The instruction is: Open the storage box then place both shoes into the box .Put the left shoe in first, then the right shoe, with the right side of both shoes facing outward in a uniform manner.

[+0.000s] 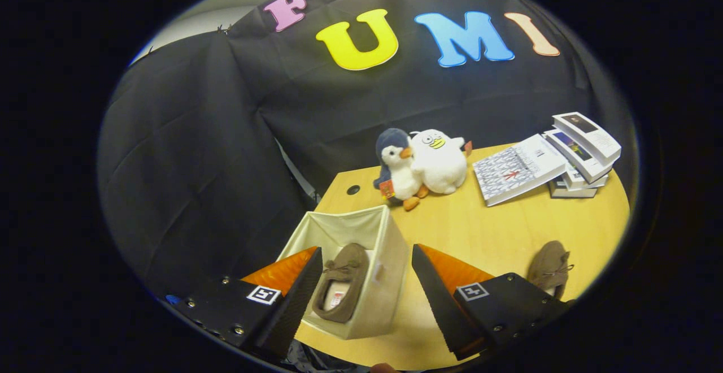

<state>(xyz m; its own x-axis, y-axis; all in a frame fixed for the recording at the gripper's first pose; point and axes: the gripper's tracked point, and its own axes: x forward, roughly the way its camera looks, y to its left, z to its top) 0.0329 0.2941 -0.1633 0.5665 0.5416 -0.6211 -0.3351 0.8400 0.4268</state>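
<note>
1. The gripper [367,291] sits nearest the camera, its two fingers [294,299] spread wide apart and holding nothing; the left finger overlaps the near left corner of the storage box, and the right finger hangs above bare tabletop.
2. The wooden table [497,231] carries everything else; a small dark round hole [353,190] shows near its far left corner, and its near edge is cut off behind the fingers.
3. The storage box [375,271], a pale fabric cube with its top open, stands on the table's left part, between and just ahead of the fingers. Its near left corner is hidden by the left finger.
4. An open book [517,169] leans against a stack of books [584,150] at the far right of the table, well apart from the box.
5. Two plush toys stand touching at the far edge: a white one [438,161] and a grey and white penguin [395,169] to its left.
6. One brown shoe [342,282] lies inside the box, opening upward, lace bow toward the far end; which foot it fits is hard to tell.
7. The second brown shoe [548,265] rests on the table beyond the right finger, its near part hidden by the gripper's body.
</note>
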